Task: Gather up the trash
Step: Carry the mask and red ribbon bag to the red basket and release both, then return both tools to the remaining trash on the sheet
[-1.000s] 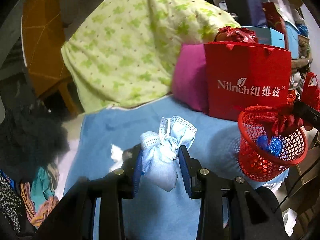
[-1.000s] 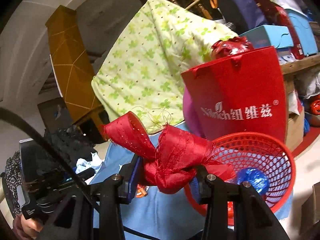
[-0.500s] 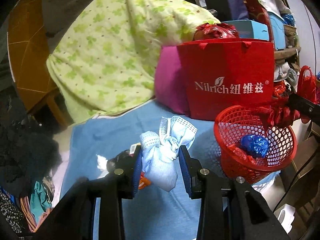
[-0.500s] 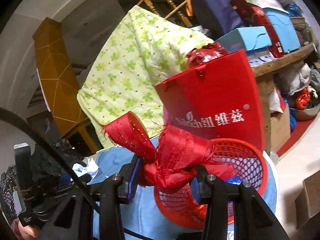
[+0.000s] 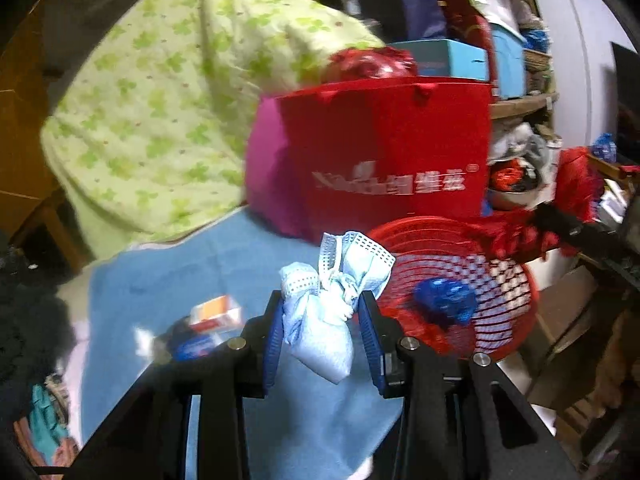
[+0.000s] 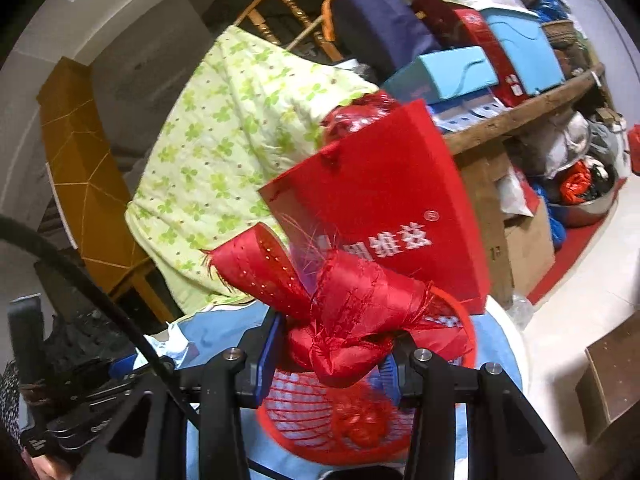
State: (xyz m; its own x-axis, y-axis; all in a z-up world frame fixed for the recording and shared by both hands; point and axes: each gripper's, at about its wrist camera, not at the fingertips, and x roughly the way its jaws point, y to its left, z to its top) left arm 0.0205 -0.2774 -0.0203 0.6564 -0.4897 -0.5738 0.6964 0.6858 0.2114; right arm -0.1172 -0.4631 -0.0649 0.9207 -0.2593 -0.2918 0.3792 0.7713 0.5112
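Left claw [image 5: 322, 320]: closed on a knotted light-blue face mask [image 5: 328, 300], held at centre frame between the two blue pads, its lower end hanging below them. The mask sits just left of the red mesh basket [image 5: 500, 300], which occupies the centre-right of the left wrist view and contains a crumpled blue wrapper [image 5: 444, 298].

Right claw [image 6: 332, 354]: closed on a knotted red ribbon [image 6: 352, 304], lower centre of the right wrist view, directly above the basket [image 6: 304, 412] opening.

The basket stands on a surface covered with a blue cloth [image 5: 168, 280]. A small orange-and-white box [image 5: 214, 312] lies on the cloth at lower left. A red paper bag [image 5: 384, 152] with white lettering stands behind the basket; a green floral quilt [image 5: 168, 92] fills the upper left.
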